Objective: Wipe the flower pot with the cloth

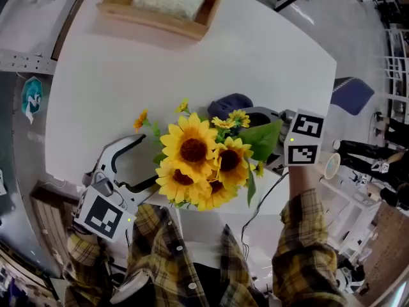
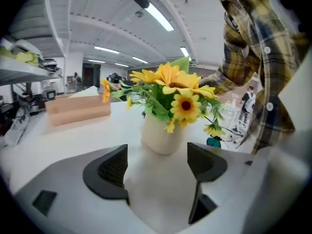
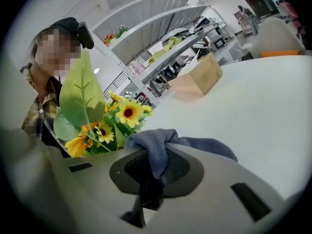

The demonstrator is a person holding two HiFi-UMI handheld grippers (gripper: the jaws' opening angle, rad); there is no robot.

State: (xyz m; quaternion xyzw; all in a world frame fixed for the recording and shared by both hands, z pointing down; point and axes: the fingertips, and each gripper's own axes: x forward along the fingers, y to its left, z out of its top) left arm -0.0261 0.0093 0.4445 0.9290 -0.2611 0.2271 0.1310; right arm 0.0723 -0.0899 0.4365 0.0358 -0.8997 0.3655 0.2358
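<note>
Table (image 1: pixel 115 82): white and wide, and it carries everything listed below.

Box (image 1: pixel 160 8): wooden, at 12 o'clock on the table in the head view, well apart from the work.

Flowers (image 1: pixel 198 165): a bunch of sunflowers near the table's near edge. In the head view they cover the flower pot completely.

Left gripper (image 2: pixel 158 167): at 9 o'clock of the flowers, with its jaws spread wide and nothing between them. It points at the flower pot but does not touch it. To wipe well, close these jaws on the pot's lower wall and keep it steady.

Right gripper (image 3: pixel 153 172): at 2 o'clock of the flowers, with its jaws pressed together on a fold of the cloth. Bring the loose bulk of the cloth under the leaves so you do not drag the stems.

Flower pot (image 2: pixel 163 133): cream, rounded and upright, standing beneath the flowers. Only the left gripper view shows it. In the right gripper view the leaves and blooms hide it.

Cloth (image 3: pixel 195 143): blue-grey, bunched at 1 o'clock of the flowers, and not yet on the pot. Only the right gripper view shows the pinch.
</note>
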